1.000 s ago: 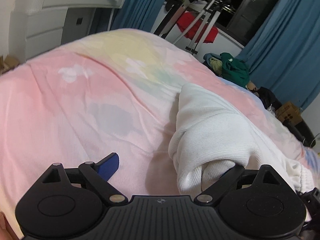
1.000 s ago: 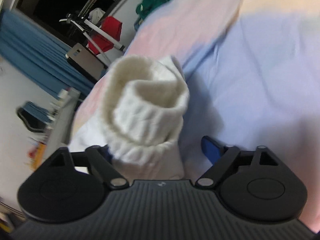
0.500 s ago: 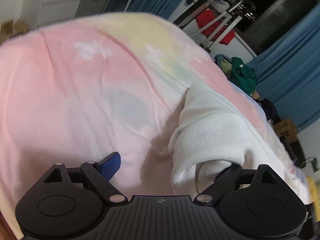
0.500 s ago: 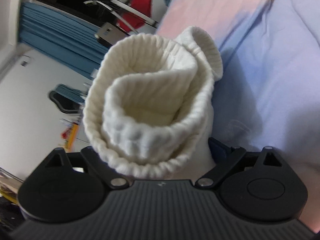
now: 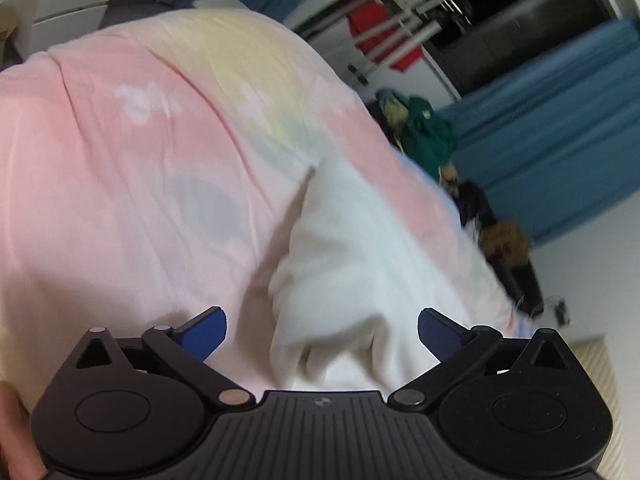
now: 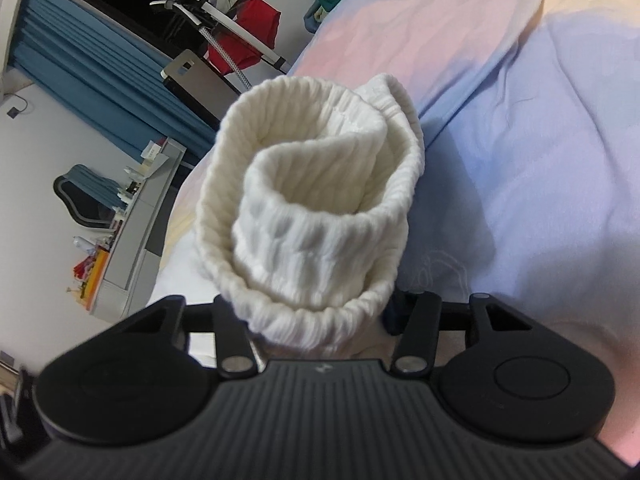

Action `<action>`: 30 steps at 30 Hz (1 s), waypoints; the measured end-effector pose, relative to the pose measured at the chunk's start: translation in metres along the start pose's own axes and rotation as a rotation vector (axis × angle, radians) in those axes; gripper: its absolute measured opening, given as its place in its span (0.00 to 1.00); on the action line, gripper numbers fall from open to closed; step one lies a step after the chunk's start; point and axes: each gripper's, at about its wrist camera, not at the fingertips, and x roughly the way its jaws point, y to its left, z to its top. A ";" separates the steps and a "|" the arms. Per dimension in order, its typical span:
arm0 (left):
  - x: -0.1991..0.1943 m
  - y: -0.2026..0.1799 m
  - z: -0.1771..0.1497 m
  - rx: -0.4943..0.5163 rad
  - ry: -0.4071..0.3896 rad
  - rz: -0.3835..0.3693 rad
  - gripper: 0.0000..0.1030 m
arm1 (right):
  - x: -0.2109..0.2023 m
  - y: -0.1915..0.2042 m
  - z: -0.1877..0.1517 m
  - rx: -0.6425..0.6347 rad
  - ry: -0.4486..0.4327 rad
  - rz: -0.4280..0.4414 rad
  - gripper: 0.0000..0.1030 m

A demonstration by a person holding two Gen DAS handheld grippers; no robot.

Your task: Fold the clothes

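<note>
A pair of white ribbed socks (image 6: 316,200) stands up between the fingers of my right gripper (image 6: 316,312), which is shut on the cuffs, one cuff rolled inside the other. In the left wrist view the same white socks (image 5: 352,264) lie blurred on the pastel bedspread (image 5: 140,160). My left gripper (image 5: 322,330) is open, its blue fingertips (image 5: 204,330) spread either side of the sock's near end without gripping it.
The bedspread runs pink to lilac (image 6: 540,140). Beyond the bed are a drying rack with a red garment (image 5: 376,36), a pile of green clothes (image 5: 428,136), blue curtains (image 5: 552,128) and a white desk (image 6: 136,216).
My left gripper has opened and let go of the sock's end, and its view swung left. My right gripper has closed tighter on the cuffs and lifted them upright.
</note>
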 end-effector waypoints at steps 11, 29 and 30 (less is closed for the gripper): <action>0.094 -0.005 0.037 0.036 0.177 -0.038 0.91 | 0.003 -0.001 0.009 0.029 -0.020 0.037 0.51; 0.112 -0.008 0.025 0.149 0.201 -0.038 0.93 | 0.007 -0.002 0.003 0.029 -0.063 0.013 0.52; 0.112 -0.009 0.024 0.158 0.198 -0.036 0.92 | 0.007 -0.002 0.002 0.031 -0.066 0.013 0.52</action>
